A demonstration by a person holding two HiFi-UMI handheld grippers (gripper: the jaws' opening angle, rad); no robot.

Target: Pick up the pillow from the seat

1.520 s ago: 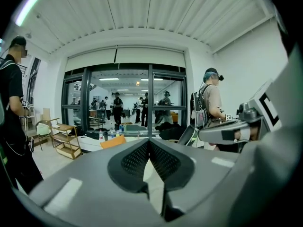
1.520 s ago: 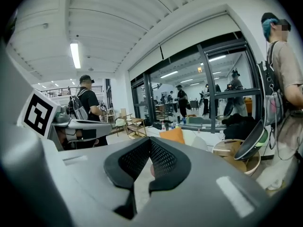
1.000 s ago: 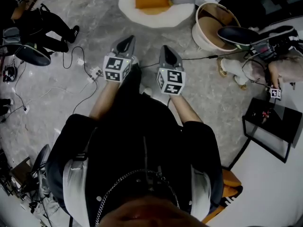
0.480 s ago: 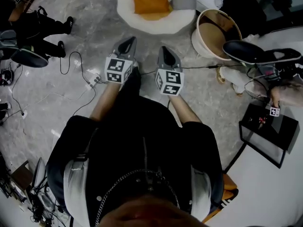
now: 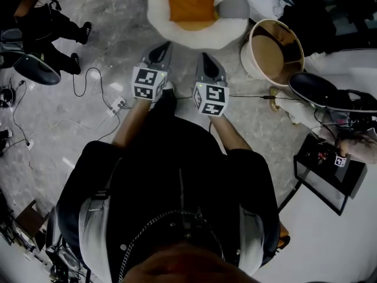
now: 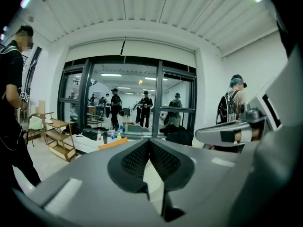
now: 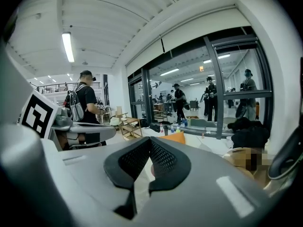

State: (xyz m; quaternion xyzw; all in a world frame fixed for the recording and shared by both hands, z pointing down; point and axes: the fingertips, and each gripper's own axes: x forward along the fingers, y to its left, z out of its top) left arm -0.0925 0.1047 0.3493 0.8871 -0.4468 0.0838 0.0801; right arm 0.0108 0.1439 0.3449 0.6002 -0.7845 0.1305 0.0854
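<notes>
An orange pillow (image 5: 189,0) lies on a round white fluffy seat (image 5: 227,31) at the top of the head view. Just short of the seat's near edge I hold both grippers side by side, pointing at it. The left gripper (image 5: 162,49) is shut with nothing in it, and so is the right gripper (image 5: 207,62). In the left gripper view the closed left gripper (image 6: 149,142) hides most of the pillow (image 6: 112,144), only an orange edge showing. The right gripper view shows the right gripper (image 7: 150,142) and a corner of the pillow (image 7: 173,137) behind it.
A round wicker chair (image 5: 273,49) stands right of the seat. A dark office chair (image 5: 321,90) and a black side table (image 5: 325,175) are at the right. Cables and a power strip (image 5: 116,104) lie on the grey floor at left. A person's legs (image 5: 56,25) show at upper left.
Both grippers and I have moved forward towards the white seat, which now sits closer to the fingertips. Both stay shut.
</notes>
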